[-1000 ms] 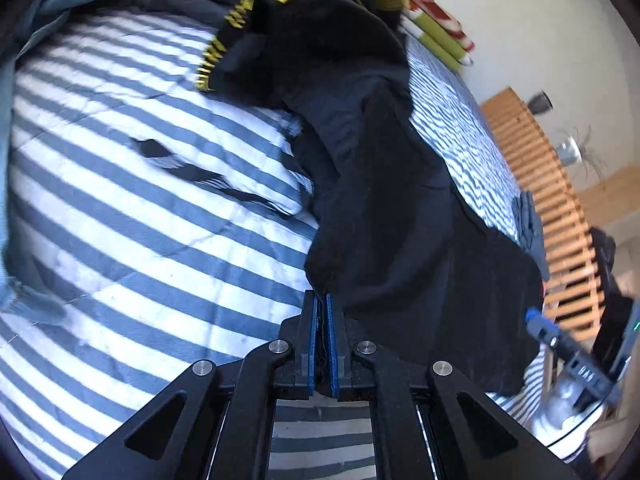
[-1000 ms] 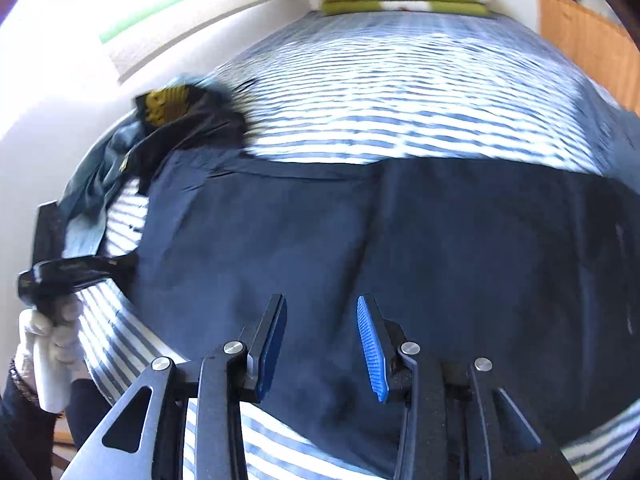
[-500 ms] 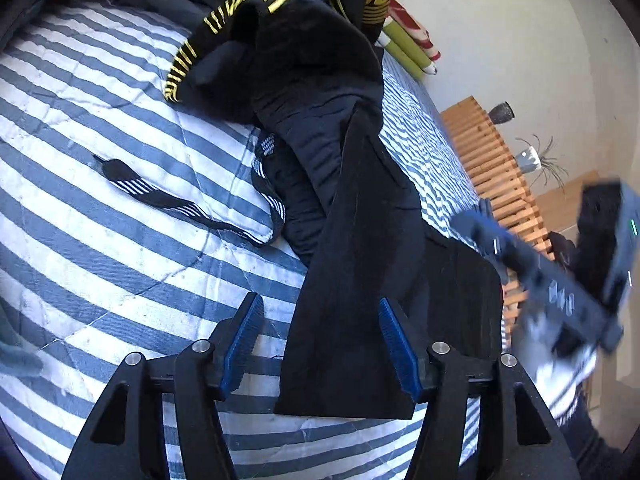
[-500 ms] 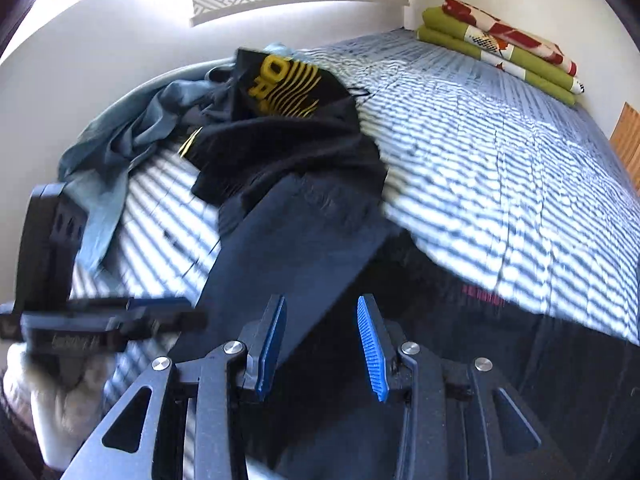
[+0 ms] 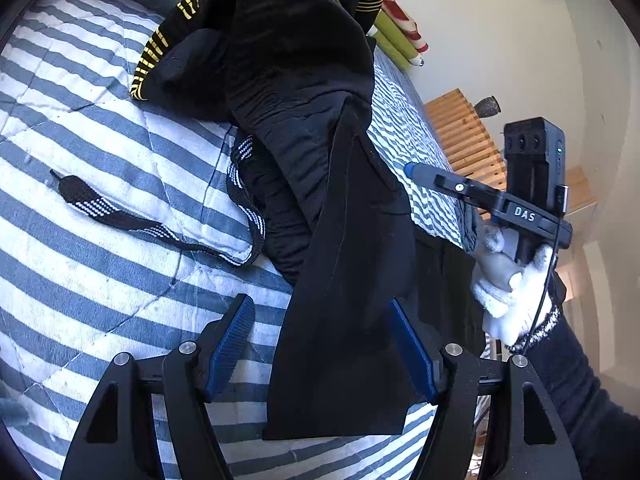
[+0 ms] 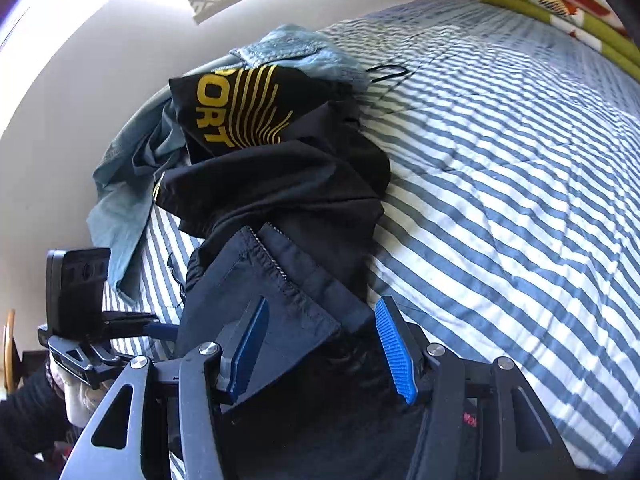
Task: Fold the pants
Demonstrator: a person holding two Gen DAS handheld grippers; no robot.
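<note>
The striped bed spreads beyond both claws. Black pants lie folded lengthwise, the fabric between the left claw's opening, empty jaws and under the right claw, also opening, empty. Soft, limp, light cloth; grip hems or waistband.

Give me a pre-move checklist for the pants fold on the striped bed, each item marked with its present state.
1. Left hand-held gripper released: ok, jaws opening, pads off the black pants lying between them.
2. Right hand-held gripper released: ok, jaws opening over the cloth.
3. Folded layers aligned: not ok, zipper edge lies askew.
4. Pants separate from the black-and-yellow garment: not ok, they overlap.
5. Loose drawstring tucked in: not ok.
6. Hem edges matched: cannot tell.
</note>
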